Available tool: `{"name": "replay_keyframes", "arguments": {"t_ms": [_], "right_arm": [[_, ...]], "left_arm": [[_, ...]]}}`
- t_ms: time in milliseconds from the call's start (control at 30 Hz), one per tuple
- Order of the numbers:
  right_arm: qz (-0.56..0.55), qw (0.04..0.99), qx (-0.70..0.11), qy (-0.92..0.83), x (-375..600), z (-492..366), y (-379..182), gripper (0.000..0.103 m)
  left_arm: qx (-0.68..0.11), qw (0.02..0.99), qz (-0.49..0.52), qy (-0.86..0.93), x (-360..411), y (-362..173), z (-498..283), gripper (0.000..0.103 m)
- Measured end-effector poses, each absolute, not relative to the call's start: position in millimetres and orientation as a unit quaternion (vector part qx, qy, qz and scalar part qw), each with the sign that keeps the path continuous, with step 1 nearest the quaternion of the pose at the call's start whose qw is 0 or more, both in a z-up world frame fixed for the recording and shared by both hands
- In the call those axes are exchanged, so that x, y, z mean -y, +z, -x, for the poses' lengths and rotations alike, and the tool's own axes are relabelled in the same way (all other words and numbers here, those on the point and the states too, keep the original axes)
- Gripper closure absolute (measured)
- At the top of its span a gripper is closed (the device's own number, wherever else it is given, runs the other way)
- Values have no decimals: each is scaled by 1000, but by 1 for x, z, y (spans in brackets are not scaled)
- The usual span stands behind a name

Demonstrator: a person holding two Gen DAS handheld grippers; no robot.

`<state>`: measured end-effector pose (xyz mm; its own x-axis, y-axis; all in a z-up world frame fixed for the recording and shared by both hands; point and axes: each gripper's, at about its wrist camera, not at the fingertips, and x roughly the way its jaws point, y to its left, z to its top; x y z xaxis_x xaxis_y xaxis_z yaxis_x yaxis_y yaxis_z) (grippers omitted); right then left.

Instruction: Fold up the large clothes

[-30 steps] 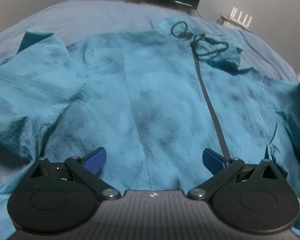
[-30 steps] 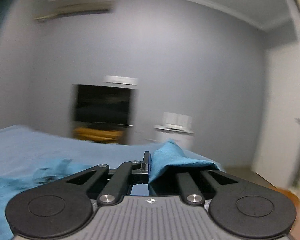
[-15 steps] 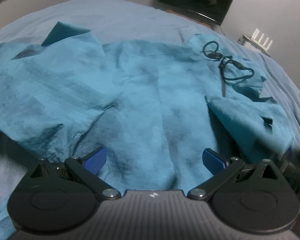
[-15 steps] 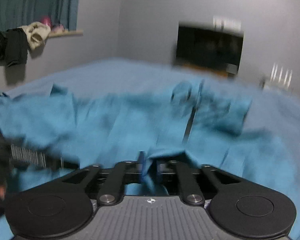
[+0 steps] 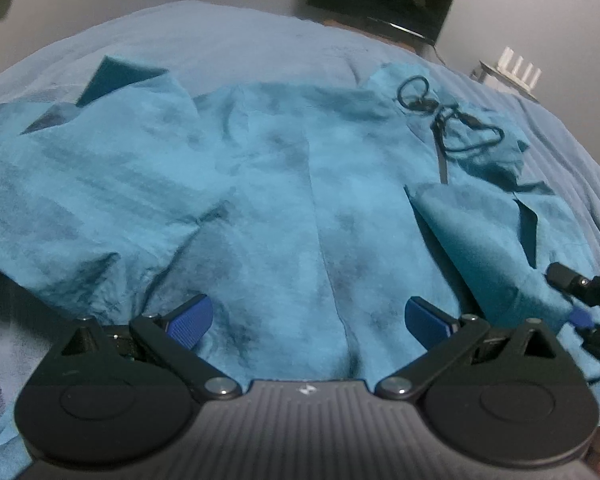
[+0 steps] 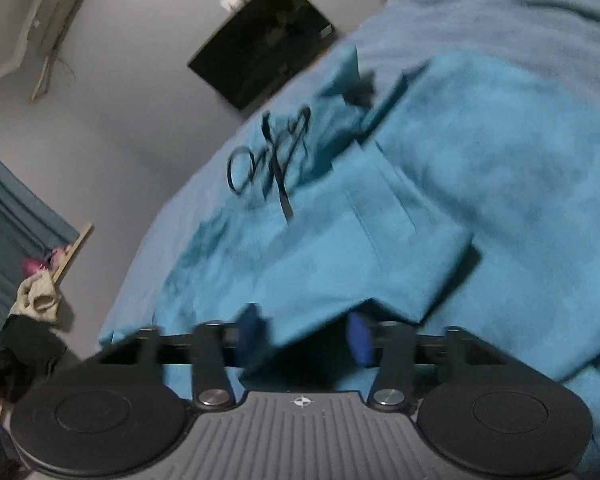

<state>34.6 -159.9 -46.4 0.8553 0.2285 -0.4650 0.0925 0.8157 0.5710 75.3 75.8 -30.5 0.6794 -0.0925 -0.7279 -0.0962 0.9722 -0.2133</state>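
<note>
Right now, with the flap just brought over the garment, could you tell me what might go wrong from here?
1. The right gripper has its jaws opening with the flap edge between them; the cloth could snag on a pad and drag back as it withdraws.
2. The black cord lies in loose loops near the fold and may get trapped or tangled.
3. The garment shows wrinkles toward its left side; folding on could set them. The left gripper hangs open above it, holding nothing.

My left wrist view looks steeply down, close over the teal garment (image 5: 268,208); my rolled right view shares its black drawstring (image 6: 276,160).
</note>
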Motion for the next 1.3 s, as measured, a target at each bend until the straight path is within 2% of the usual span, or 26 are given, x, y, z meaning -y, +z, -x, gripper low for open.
{"name": "replay_keyframes", "arguments": {"t_ms": [133,267,400,533,600,667,833,1033,1100,1167,1300], "right_arm": [[-217,953,-204,51,131,-42,-19,63],[-117,969,-177,126,81,-52,2,67],[12,959,-172,224,21,-45,2,67],[96,926,-208,299,-14,-32,-18,70],[110,917,-224,312,-16,-27,-27,64],[106,915,-228,317,-9,-20,-29,52],[108,905,-237,335,-9,-23,-34,45],[129,896,-259,336,-21,-25,-53,45],[119,901,-254,332,-12,-18,-47,36],[122,909,-239,319,-1,-11,-34,22],[159,917,-260,258,38,2,-7,21]], "left_arm": [[-354,922,148,45,-93,-19,-68,0],[-310,928,187,84,-115,-9,-61,0],[-281,927,228,102,-136,-1,-57,0],[-275,923,242,114,-149,2,-58,0],[-286,920,243,114,-150,-3,-61,0],[-294,917,247,105,-149,-6,-64,0],[-277,926,243,83,-143,-2,-61,0],[-270,930,240,66,-141,4,-58,0],[-283,929,234,49,-137,3,-61,0],[-295,928,228,23,-130,0,-64,0],[-309,931,190,-32,-109,-2,-69,0]]}}
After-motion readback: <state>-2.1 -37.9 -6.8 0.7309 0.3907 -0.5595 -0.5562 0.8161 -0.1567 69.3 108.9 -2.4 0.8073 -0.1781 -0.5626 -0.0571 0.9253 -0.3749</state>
